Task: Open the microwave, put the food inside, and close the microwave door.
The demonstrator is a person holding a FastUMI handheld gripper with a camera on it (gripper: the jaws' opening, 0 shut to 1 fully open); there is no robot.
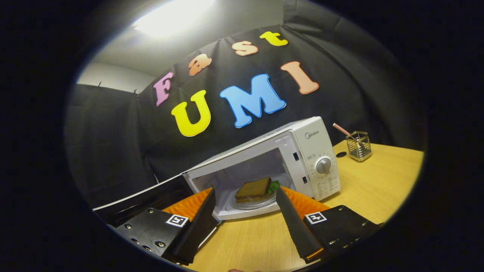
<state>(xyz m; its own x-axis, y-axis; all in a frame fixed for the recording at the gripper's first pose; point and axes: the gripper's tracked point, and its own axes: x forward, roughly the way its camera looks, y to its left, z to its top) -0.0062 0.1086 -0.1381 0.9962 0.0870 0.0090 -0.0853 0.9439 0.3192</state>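
Brown bread marks the sandwich (253, 189), which lies on the round glass plate (254, 204) inside the microwave (287, 151), a bit of green leaf showing at its edge on the side nearer the dial. It sits near the middle of the plate, which suits a turntable that must carry it round without touching the walls. Nothing holds it; it rests there by its own weight.

Just outside the microwave's mouth the gripper (245, 196) stands with its fingers spread wide and empty, one to each side of the opening, with the sandwich seen between them and beyond their tips. The wide spread reads as a release already made, so the food step looks done.

On the hinge side of the microwave the door (147, 196) hangs fully open, swung out over the wooden table (382, 181) and lying close beside the left-hand finger. That is the remaining part of the task: the door must be pushed round to shut, and the gripper will need to clear the opening first so that it is not caught.

On the dial side of the microwave the control panel with its knob (323, 165) faces forward. Well beyond that side, on the table, stands a small wire basket (358, 146) with a striped straw (341, 129) leaning out.
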